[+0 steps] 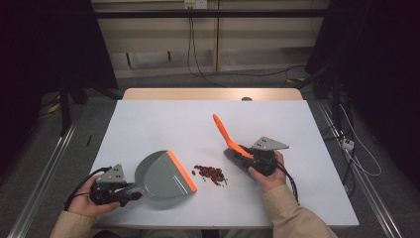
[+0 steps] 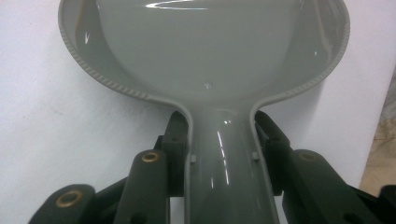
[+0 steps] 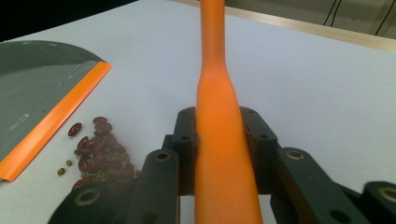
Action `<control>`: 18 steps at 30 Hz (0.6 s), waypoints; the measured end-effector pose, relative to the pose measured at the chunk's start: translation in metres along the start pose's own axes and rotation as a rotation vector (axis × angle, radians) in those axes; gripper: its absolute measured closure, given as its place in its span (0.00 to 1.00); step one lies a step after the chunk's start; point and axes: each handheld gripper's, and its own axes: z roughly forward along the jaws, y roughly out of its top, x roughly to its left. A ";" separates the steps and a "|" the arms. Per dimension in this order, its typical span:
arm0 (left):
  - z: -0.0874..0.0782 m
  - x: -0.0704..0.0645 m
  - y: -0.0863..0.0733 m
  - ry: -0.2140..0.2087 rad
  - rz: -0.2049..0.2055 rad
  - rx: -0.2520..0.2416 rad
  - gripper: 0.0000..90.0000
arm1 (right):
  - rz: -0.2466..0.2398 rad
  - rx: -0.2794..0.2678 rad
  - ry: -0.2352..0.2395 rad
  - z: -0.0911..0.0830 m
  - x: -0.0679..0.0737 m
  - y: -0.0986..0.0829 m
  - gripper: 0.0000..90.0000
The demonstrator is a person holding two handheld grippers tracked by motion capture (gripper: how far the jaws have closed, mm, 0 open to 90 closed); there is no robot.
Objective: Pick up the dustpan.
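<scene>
A grey dustpan point(image 1: 161, 174) with an orange lip lies flat on the white table point(image 1: 163, 124), its lip facing right. My left gripper point(image 1: 130, 191) is shut on its grey handle point(image 2: 224, 163) at the near left. A small heap of dark red beans point(image 1: 212, 174) lies just right of the lip, with a few small green ones among them point(image 3: 99, 147). My right gripper point(image 1: 253, 158) is shut on a brush with an orange handle point(image 1: 225, 133) that slants up and to the far left; its dark bristles point(image 1: 235, 159) rest on the table right of the beans.
The table's wooden far edge point(image 1: 213, 93) shows behind the white top. Cables point(image 1: 198, 54) run along the floor and wall beyond. Metal rails point(image 1: 44, 173) flank the table on both sides. Bare table surface stretches across the far half.
</scene>
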 end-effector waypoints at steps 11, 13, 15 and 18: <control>0.007 -0.003 0.006 -0.028 0.023 0.001 0.71 | -0.006 0.005 -0.005 0.002 0.005 0.000 0.79; 0.008 -0.004 0.007 -0.034 0.030 0.003 0.71 | -0.012 0.005 -0.012 0.003 0.007 0.000 0.79; 0.010 -0.005 0.009 -0.041 0.033 0.004 0.71 | -0.017 0.004 -0.017 0.004 0.010 0.000 0.79; 0.012 -0.007 0.010 -0.048 0.037 0.005 0.71 | -0.025 0.003 -0.028 0.005 0.014 0.001 0.79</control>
